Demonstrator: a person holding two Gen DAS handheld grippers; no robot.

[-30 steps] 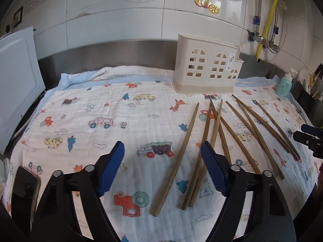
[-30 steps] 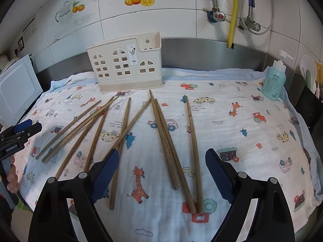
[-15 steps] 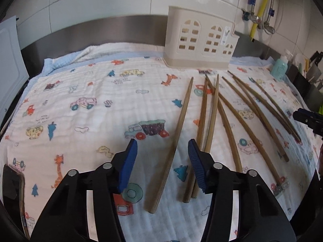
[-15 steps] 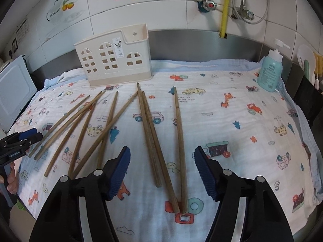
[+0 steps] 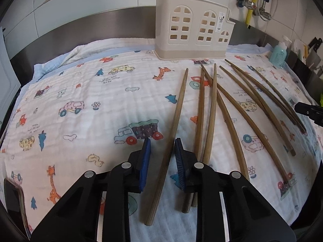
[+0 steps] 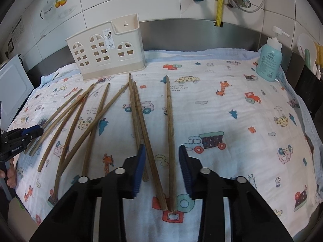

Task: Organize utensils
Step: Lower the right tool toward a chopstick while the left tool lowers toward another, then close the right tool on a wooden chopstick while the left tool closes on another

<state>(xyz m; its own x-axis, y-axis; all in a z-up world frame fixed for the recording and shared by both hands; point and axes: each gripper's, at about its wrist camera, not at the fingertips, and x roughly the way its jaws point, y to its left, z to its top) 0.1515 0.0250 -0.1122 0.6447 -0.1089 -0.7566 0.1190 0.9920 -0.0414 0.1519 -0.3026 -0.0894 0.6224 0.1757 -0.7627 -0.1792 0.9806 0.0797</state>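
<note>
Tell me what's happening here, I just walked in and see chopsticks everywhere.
A person is tidying wooden chopsticks scattered on a cartoon-print cloth, using two hand-held claws. The left claw is closing around the leftmost chopstick; the right claw is closing around two chopsticks. Neither has clamped or lifted anything. The cream utensil holder stands at the back.

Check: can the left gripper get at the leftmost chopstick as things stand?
Probably yes. The left gripper already straddles that leftmost chopstick, its jaws closing with the stick between them; it lies apart from its neighbours on the cloth.
</note>
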